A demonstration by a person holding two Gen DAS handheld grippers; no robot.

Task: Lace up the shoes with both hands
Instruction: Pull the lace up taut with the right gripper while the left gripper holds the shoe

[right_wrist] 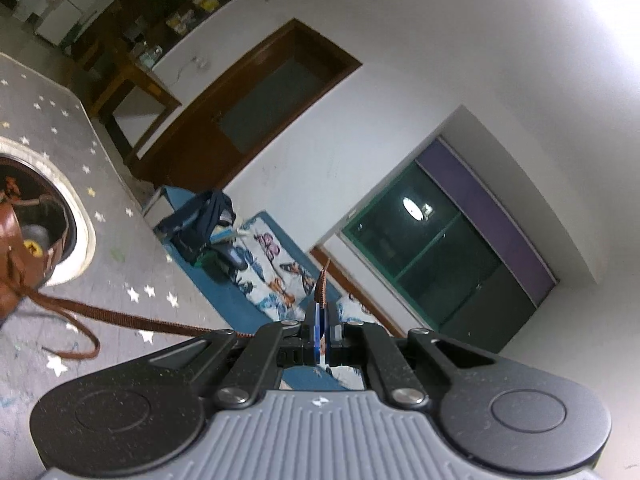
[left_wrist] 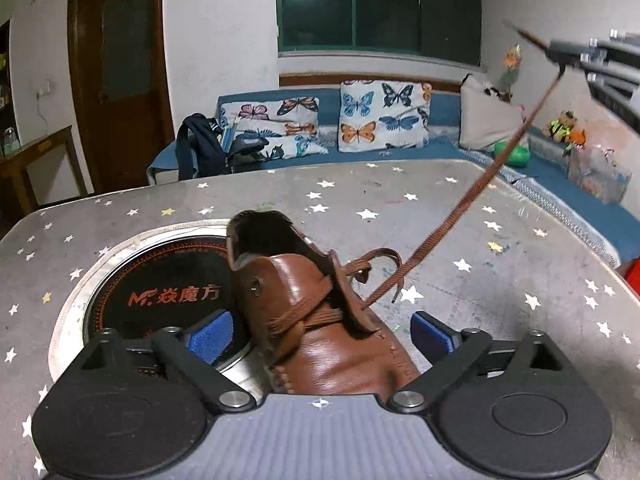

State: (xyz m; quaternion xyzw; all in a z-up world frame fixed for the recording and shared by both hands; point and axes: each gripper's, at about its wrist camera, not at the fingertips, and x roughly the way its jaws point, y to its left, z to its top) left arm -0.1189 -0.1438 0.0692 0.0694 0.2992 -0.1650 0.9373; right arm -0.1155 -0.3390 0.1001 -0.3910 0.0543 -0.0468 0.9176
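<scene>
Lacing runs from the brown shoe (left_wrist: 320, 332), which stands on the starred table (left_wrist: 480, 208) partly over a round black inset (left_wrist: 160, 280), toe toward our left gripper (left_wrist: 320, 332). We have that gripper's jaws spread wide on either side of the shoe, pads clear of the leather, probably ready to steady it. One lace (left_wrist: 472, 196) rises taut from an eyelet to our right gripper (right_wrist: 320, 332), clenched on the lace near its tip and held high and away, we judge to draw out slack. A loose loop (left_wrist: 376, 258) lies beside the tongue.
</scene>
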